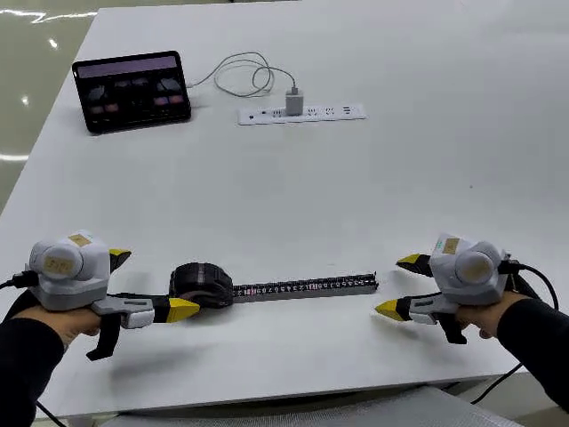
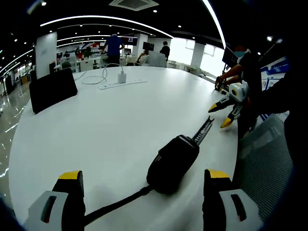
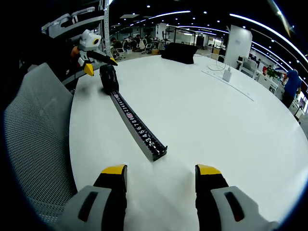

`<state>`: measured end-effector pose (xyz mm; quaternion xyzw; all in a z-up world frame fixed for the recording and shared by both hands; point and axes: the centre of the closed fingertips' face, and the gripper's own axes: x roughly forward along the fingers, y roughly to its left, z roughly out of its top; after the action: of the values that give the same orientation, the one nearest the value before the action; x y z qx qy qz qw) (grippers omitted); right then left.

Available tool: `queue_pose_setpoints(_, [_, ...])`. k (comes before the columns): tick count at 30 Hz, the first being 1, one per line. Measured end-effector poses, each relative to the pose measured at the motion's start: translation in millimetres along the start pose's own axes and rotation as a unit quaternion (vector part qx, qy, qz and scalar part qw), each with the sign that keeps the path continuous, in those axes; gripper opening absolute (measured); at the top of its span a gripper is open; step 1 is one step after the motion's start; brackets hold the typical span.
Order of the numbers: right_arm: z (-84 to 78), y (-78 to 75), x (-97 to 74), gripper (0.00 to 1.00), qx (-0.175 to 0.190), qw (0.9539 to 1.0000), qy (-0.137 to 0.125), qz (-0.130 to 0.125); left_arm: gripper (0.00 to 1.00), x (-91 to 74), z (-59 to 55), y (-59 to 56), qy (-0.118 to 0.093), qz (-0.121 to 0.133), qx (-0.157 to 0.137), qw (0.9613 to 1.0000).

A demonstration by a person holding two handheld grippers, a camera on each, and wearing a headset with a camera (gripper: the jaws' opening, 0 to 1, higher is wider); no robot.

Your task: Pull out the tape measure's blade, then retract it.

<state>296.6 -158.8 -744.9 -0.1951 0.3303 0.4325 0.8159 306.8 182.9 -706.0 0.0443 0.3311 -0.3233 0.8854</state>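
Near the front edge of the white surface (image 1: 356, 196), left of its middle, lies the black tape measure case (image 1: 202, 284), its dark numbered blade (image 1: 307, 286) drawn out flat toward the right. The left tool (image 1: 151, 282) has its yellow-tipped jaws spread, the case just ahead of them, not gripped; a thin black strap (image 2: 115, 206) runs back from the case between the jaws. The right tool (image 1: 398, 285) is also spread, empty, just beyond the blade's end and apart from it. Toward the far-left corner stands a black tablet (image 1: 132, 90), with a white power strip (image 1: 302, 113) carrying a white charger (image 1: 294, 100) beside it.
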Motion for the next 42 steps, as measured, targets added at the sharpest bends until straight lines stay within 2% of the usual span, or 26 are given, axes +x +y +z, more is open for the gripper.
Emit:
queue_pose_setpoints(4, [-5.1,-3.5,-5.8,0.57,0.026,0.9994,-0.006,-0.021,1.00,-8.3,-4.3,6.5,-0.012,0.025,-0.017,0.9995])
queue_pose_setpoints(6, [-5.7,-1.9,-8.2,0.61,0.034,0.9990,-0.008,-0.028,1.00,-13.6,-0.5,13.2,-0.033,0.043,-0.044,0.9976])
queue_pose_setpoints(7, [-5.0,-0.3,-10.0,0.61,0.034,0.9989,-0.010,-0.030,1.00,-16.1,2.6,14.2,-0.048,0.045,-0.059,0.9961])
queue_pose_setpoints(8, [-5.0,0.4,-11.5,0.62,0.033,0.9989,-0.011,-0.033,1.00,-17.7,3.4,15.2,-0.053,0.048,-0.067,0.9951])
queue_pose_setpoints(10, [-4.1,0.4,-15.4,0.63,0.033,0.9986,-0.013,-0.039,1.00,-20.7,1.0,18.6,-0.050,0.062,-0.062,0.9949])
queue_pose_setpoints(16, [-0.8,-7.3,-38.8,0.68,0.065,0.9953,-0.034,-0.064,1.00,-31.6,2.8,9.5,-0.056,0.071,-0.042,0.9950])
queue_pose_setpoints(19, [-7.8,-10.2,-44.6,0.70,0.073,0.9944,-0.034,-0.069,1.00,-35.7,4.6,5.0,-0.064,0.065,-0.044,0.9949])
queue_pose_setpoints(22, [-14.8,-9.2,-49.3,0.73,0.073,0.9945,-0.026,-0.071,1.00,-33.4,-1.6,-2.1,-0.048,0.054,-0.030,0.9970])
queue_pose_setpoints(28, [-10.6,-7.5,-61.0,0.81,0.086,0.9929,-0.028,-0.078,1.00,-40.8,0.5,-8.5,-0.050,0.053,-0.031,0.9969])
queue_pose_setpoints(31, [-7.7,-6.2,-68.6,0.83,0.091,0.9917,-0.030,-0.086,1.00,-46.4,-4.3,-11.5,-0.036,0.052,-0.040,0.9972])
queue_pose_setpoints(32, [-10.6,-5.2,-68.8,0.84,0.093,0.9917,-0.025,-0.085,1.00,-49.2,-3.3,-13.3,-0.037,0.049,-0.043,0.9972])
queue_pose_setpoints(34, [-13.9,-3.9,-69.8,0.87,0.093,0.9918,-0.018,-0.086,1.00,-52.5,-2.5,-15.2,-0.036,0.047,-0.039,0.9975])
queue_pose_setpoints(36, [-12.3,-2.4,-73.8,0.89,0.100,0.9909,-0.024,-0.087,1.00,-57.0,-2.3,-15.0,-0.033,0.048,-0.034,0.9977])
queue_pose_setpoints(39, [-9.0,-1.3,-80.1,0.91,0.097,0.9903,-0.031,-0.095,1.00,-62.3,0.0,-19.3,-0.038,0.037,-0.030,0.9982])
queue_pose_setpoints(40, [-9.7,0.2,-82.8,0.92,0.098,0.9900,-0.030,-0.096,1.00,-63.9,2.5,-23.6,-0.045,0.026,-0.025,0.9983])
queue_pose_setpoints(42, [-8.6,5.2,-88.3,0.94,0.106,0.9891,-0.034,-0.096,1.00,-65.6,1.2,-25.0,-0.041,0.027,-0.022,0.9986])
